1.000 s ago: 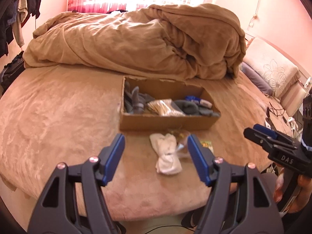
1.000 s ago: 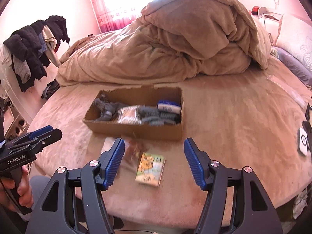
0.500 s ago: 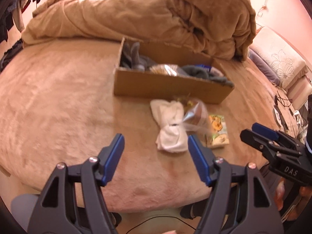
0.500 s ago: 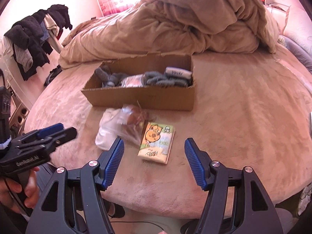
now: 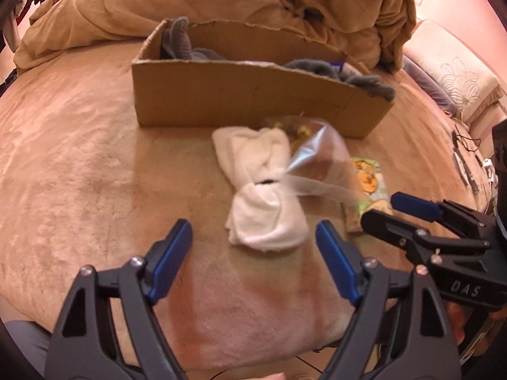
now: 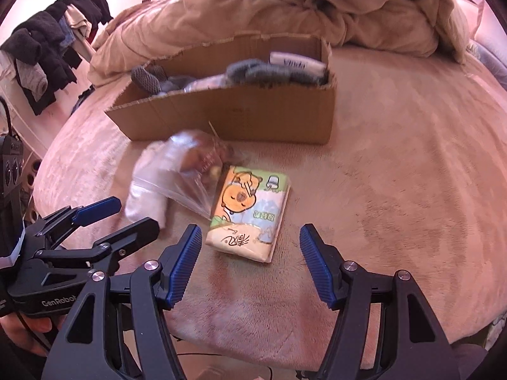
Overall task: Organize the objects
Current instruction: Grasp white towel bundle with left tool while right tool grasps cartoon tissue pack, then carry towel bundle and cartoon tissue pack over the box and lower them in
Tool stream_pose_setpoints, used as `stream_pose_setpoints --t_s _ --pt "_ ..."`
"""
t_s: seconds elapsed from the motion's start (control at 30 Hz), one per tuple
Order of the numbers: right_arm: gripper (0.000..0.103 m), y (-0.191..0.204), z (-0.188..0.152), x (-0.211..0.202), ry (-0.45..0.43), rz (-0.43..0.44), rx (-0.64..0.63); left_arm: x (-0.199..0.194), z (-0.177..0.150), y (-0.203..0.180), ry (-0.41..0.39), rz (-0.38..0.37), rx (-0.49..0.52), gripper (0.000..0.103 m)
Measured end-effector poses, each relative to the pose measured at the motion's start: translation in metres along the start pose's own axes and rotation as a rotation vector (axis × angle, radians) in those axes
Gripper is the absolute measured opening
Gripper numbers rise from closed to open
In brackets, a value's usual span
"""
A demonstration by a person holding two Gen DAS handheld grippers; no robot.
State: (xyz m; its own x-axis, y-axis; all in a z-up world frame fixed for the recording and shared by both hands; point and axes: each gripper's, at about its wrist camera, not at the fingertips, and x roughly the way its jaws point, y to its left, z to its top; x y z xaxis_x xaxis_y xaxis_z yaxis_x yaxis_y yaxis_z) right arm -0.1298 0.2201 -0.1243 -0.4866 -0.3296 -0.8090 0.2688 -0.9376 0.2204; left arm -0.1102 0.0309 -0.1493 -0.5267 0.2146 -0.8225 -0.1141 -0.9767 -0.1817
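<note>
So, approach step, w/ nothing picked up yet. Three loose items lie on the bed [image 5: 79,158] just near of the cardboard box [image 5: 240,95]: a white rolled cloth [image 5: 263,196], a clear plastic bag [image 5: 320,164] w/ brownish stuff inside, and a tissue pack [image 6: 250,212] w/ a cartoon print. Bag overlaps the cloth's right side and touches the pack's far-left corner; it's blurred, so contents can't be told exactly. Box already holds grey socks or similar [image 6: 263,72] plus a white-labelled pack at its far right.

Left gripper [image 5: 253,253] has its fingers spread wide, empty, lined up on the near end of the cloth, not touching it. Right gripper [image 6: 250,264] likewise spread wide and empty, straddling the near edge of the tissue pack from just short of it. In the right view the left gripper shows at the left, close beside the cloth.

Judgement: both hands are set for a pickup, left → cloth, right → tissue pack. Next move calls for pushing each a bit further fwd and down so the fingers bracket the item, then closing. Cloth is soft, so grab at the pinched middle or it may unroll. Pack is flat on plush fabric, so the fingers need to dig in at its long edges. Bag may drag along w/ either one, as it overlaps both. After that, lift over the near wall of the box and drop in.
</note>
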Motion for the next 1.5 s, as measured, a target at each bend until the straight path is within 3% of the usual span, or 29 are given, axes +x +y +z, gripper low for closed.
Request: stream_pose_setpoints --t_s 0.27,0.33,0.53,0.7,1.2,1.5 --pt "0.066 0.0 0.002 0.013 0.018 0.004 -0.043 0.014 0.007 0.001 -0.023 0.017 0.033 0.081" --pt "0.059 0.0 0.001 0.015 0.021 0.001 -0.051 0.014 0.007 0.002 -0.028 0.014 0.034 0.08" --pt "0.055 -0.005 0.0 0.012 0.017 -0.006 -0.071 0.006 0.005 0.007 -0.055 -0.038 0.038 0.061" --pt "0.054 -0.009 -0.001 0.002 -0.002 -0.032 -0.069 0.001 0.007 0.002 -0.073 -0.036 0.061 0.046" --pt "0.054 -0.011 0.0 -0.038 -0.069 -0.035 -0.025 -0.037 -0.006 0.015 -0.095 -0.021 0.006 0.04" --pt "0.054 -0.002 0.002 -0.07 -0.117 -0.036 -0.034 -0.087 -0.006 0.02 -0.15 -0.017 -0.01 0.04"
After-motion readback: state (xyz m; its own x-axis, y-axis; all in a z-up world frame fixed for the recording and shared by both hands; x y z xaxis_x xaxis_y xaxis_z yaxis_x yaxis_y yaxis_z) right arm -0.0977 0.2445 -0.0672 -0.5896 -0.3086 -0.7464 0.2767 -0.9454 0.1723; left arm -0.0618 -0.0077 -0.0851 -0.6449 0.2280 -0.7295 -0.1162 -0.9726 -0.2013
